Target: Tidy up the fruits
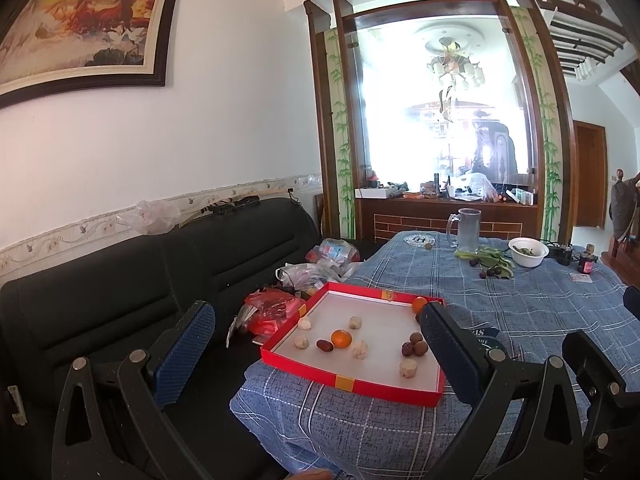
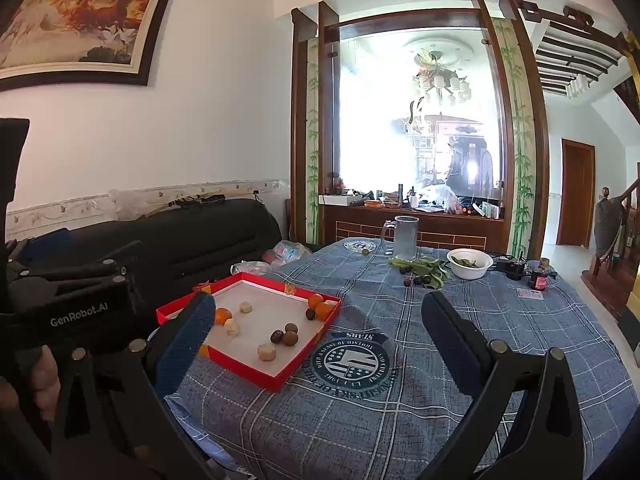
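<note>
Bench [image 2: 400, 400]: covered with a blue checked cloth that hangs loose over the near edge; a hand-held gripper dragging on it could shift everything resting on top.
Red tray [image 1: 348, 382]: sits at the bench's near-left corner, beside the dark sofa [image 1: 120, 280]; a sideways push would likely tip it off.
Left hand-held gripper [image 1: 316, 338]: released, jaws wide, raised near the tray and holding nothing; its right finger hides part of the tray's right side, so a blind descent there may hit the wall.
Right hand-held gripper [image 2: 320, 338]: also spread and empty, to the tray's right.
Oranges [image 1: 341, 338]: round, loose in the tray; a glancing pinch could send one rolling.
Brown fruits [image 1: 416, 343]: clustered and touching; closing on one may nudge its neighbours.
Pale pieces [image 1: 408, 368]: scattered, look soft, might crush.
</note>
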The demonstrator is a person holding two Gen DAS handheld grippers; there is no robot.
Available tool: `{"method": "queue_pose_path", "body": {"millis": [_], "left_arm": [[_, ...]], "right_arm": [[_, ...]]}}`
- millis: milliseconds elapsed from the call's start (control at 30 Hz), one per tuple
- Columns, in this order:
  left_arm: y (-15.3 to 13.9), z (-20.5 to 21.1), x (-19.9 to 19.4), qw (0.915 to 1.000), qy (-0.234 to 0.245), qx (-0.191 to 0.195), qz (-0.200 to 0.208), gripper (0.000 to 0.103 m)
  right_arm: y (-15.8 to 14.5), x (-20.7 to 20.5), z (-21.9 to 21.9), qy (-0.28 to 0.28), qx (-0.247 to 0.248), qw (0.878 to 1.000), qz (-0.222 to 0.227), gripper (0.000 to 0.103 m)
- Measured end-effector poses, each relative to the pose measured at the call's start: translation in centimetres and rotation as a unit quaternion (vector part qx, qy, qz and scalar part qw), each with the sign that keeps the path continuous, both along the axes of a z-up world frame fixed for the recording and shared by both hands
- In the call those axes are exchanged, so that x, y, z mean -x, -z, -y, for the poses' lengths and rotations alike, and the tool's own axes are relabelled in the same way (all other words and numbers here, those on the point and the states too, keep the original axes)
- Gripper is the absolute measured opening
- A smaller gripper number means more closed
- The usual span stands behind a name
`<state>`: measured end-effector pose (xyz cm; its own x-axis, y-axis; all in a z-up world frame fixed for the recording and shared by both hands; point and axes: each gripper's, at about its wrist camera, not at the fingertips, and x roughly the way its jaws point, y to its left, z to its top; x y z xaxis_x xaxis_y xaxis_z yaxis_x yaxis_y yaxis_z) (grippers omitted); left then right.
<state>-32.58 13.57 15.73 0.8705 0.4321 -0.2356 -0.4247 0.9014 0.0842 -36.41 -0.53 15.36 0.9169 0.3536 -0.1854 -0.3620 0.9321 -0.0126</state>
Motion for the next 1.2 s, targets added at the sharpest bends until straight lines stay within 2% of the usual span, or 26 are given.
{"method": "queue_pose_path", "body": {"millis": [1200], "left_arm": [[0.4,0.0,-0.2,0.9998,-0.014,0.005,-0.01,0.103]], "right_arm": [[1.1,0.0,-0.6,-0.01,0.019,1.0,-0.006,0.103]]}}
